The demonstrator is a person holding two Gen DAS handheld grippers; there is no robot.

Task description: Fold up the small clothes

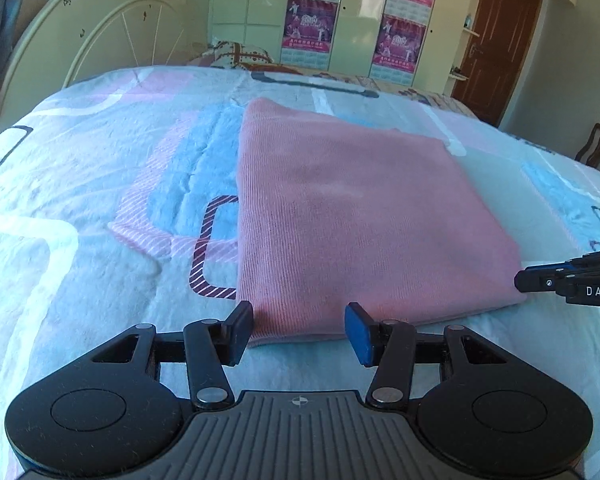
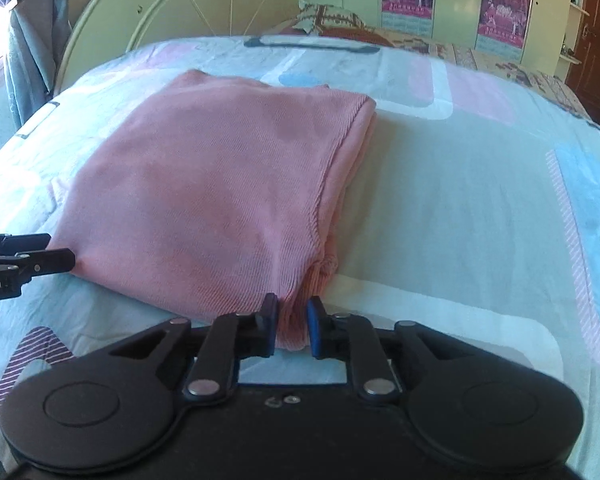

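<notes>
A pink knitted garment point(image 1: 352, 216) lies folded into a flat rectangle on the bed; it also shows in the right wrist view point(image 2: 220, 184). My left gripper point(image 1: 298, 330) is open, its jaws wide on either side of the garment's near edge, holding nothing. My right gripper point(image 2: 293, 326) is nearly closed on the garment's near right corner, with pink fabric between its fingers. The right gripper also shows at the right edge of the left wrist view point(image 1: 540, 278), and the left gripper at the left edge of the right wrist view point(image 2: 56, 254).
The bed has a fluffy blanket point(image 1: 100, 184) patterned in pale blue, pink and white. A cream headboard point(image 1: 100, 36) stands behind it, with a patterned pillow point(image 1: 240, 54) beside it. Wardrobes with posters point(image 1: 312, 20), a brown door point(image 1: 500, 40) and a wooden chair point(image 1: 598, 146) stand beyond.
</notes>
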